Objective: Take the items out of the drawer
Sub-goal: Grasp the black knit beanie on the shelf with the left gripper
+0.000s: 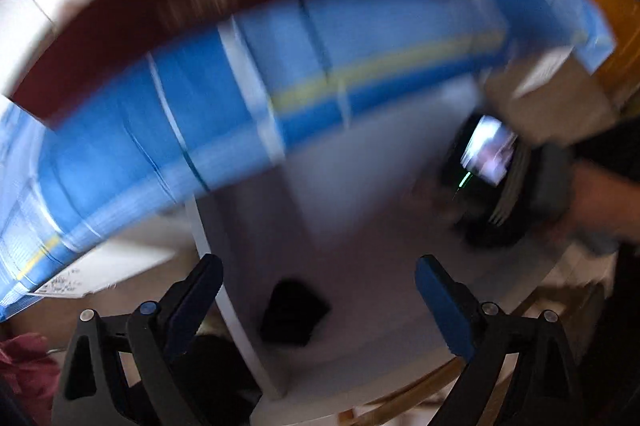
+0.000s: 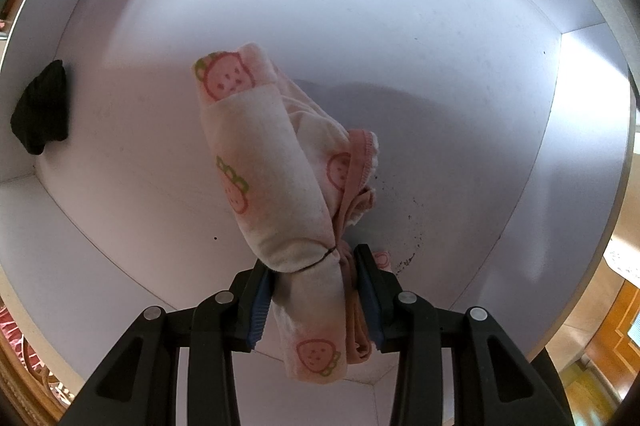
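Two grippers are at work, and we see one thing held. Our right gripper (image 2: pixel 316 290) is squeezed tight on a rolled cloth bundle (image 2: pixel 276 178). The bundle sticks out past the fingers, over the white drawer (image 2: pixel 440 26). We cannot tell if its far end touches the drawer floor or hangs just above it.

Our left gripper (image 1: pixel 320 290) has its fingers spread wide and holds nothing. Its picture is very blurry. Below it we see a small black thing (image 1: pixel 292 312) lying on the drawer floor. In the right view that same black thing, we think, sits far off to the left, against the drawer wall, well apart from the bundle.

We think the step now is to lift the bundle out. We should keep the squeeze firm, because the cloth is soft and can slip. We should lift straight up so the loose end clears the drawer wall. The pink frilly edge (image 2: pixel 362 162) hangs free on the right side and could catch, so we go slowly.

The bundle is soft and cream colored, with little pink faces and green leaves printed on it. It is rolled like a fat sausage, and a thin dark line crosses it near the fingers; we cannot tell what that is. The drawer is smooth, hard and white, with a few dark specks near the fingers. The black thing looks soft and folded too, but it is too blurry to be sure.
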### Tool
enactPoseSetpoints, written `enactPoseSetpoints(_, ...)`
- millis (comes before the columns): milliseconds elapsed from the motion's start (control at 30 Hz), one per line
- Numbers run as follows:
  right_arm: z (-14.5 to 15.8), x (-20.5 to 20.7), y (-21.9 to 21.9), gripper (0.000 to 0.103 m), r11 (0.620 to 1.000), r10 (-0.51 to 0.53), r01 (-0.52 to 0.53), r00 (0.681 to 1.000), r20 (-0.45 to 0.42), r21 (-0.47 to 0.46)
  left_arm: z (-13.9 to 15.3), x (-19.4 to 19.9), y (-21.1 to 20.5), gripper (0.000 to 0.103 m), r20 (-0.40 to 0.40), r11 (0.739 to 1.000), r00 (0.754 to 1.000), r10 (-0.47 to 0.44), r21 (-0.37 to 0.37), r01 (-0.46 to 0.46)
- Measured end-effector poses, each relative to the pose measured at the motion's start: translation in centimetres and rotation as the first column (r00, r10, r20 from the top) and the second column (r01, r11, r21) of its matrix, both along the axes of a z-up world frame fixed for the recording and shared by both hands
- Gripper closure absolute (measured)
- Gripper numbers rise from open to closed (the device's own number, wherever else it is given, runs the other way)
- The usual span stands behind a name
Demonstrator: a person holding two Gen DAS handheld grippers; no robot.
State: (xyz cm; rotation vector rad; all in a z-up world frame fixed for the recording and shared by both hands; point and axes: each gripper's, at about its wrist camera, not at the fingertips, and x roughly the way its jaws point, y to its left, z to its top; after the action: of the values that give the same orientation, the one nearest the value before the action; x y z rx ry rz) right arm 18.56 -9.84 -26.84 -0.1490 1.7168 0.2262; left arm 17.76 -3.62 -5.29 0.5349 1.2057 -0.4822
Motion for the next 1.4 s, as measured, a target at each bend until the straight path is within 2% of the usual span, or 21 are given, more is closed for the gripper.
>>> enactPoseSetpoints(133, -0.1, 0.2, 0.0, 0.064, 1.0, -0.002, 0.002, 1.0, -0.001, 0.002, -5.2, 0.5, 0.0, 0.006, -0.094, 0.989, 0.995, -0.026, 0.144, 0.039)
enactPoseSetpoints(433, 0.0, 0.4, -0.4, 0.064, 1.0, -0.006, 0.006, 1.0, -0.003, 0.008, -13.1, 0.4, 0.4, 0.008, -0.268, 0.943, 0.962, -0.057, 0.301, 0.14)
enactPoseSetpoints(600, 0.0, 0.4, -0.6, 0.064, 1.0, -0.009, 0.009, 1.0, -0.004, 0.01, -15.4, 0.0, 0.8, 0.008, -0.291, 0.899, 0.953, -0.081, 0.391, 0.196)
enactPoseSetpoints(800, 0.0, 0.5, -0.8, 0.064, 1.0, -0.01, 0.01, 1.0, -0.004, 0.011, -17.1, 0.0, 1.4, 0.009, -0.312, 0.872, 0.947, -0.077, 0.439, 0.216)
enactPoseSetpoints(867, 0.0, 0.4, -0.8, 0.064, 1.0, -0.012, 0.012, 1.0, -0.004, 0.012, -17.9, 0.0, 1.5, 0.015, -0.323, 0.863, 0.944, -0.074, 0.453, 0.223)
enactPoseSetpoints(900, 0.0, 0.4, -0.9, 0.064, 1.0, -0.014, 0.014, 1.0, -0.004, 0.013, -18.3, 0.0, 1.8, 0.023, -0.332, 0.861, 0.941, -0.065, 0.459, 0.221)
enactPoseSetpoints(933, 0.0, 0.4, -0.9, 0.064, 1.0, -0.015, 0.015, 1.0, -0.004, 0.014, -18.5, 0.2, 1.8, 0.032, -0.339, 0.861, 0.939, -0.057, 0.46, 0.218)
enactPoseSetpoints(1000, 0.1, 0.4, -1.0, 0.064, 1.0, -0.016, 0.016, 1.0, -0.004, 0.016, -18.9, 0.3, 2.1, 0.042, -0.347, 0.863, 0.937, -0.046, 0.458, 0.212)
enactPoseSetpoints(1100, 0.1, 0.5, -1.2, 0.064, 1.0, -0.017, 0.017, 1.0, -0.006, 0.018, -18.9, 0.3, 2.1, 0.047, -0.346, 0.873, 0.937, -0.046, 0.441, 0.206)
enactPoseSetpoints(1167, 0.1, 0.5, -1.3, 0.064, 1.0, -0.018, 0.018, 1.0, -0.006, 0.018, -18.4, 0.6, 1.9, 0.048, -0.333, 0.905, 0.942, -0.034, 0.39, 0.17)
enactPoseSetpoints(1267, 0.1, 0.5, -1.3, 0.064, 1.0, -0.017, 0.017, 1.0, -0.006, 0.019, -16.9, 1.5, 1.4, 0.049, -0.328, 0.973, 0.944, 0.028, 0.225, 0.049)
enactPoseSetpoints(1367, 0.2, 0.5, -1.5, 0.064, 1.0, -0.018, 0.018, 1.0, -0.005, 0.021, -16.4, 1.8, 1.2, 0.048, -0.316, 0.989, 0.945, 0.085, 0.142, -0.042)
enactPoseSetpoints(1400, 0.2, 0.5, -1.5, 0.064, 1.0, -0.019, 0.019, 1.0, -0.005, 0.022, -16.4, 1.7, 1.2, 0.043, -0.314, 0.989, 0.944, 0.098, 0.134, -0.058)
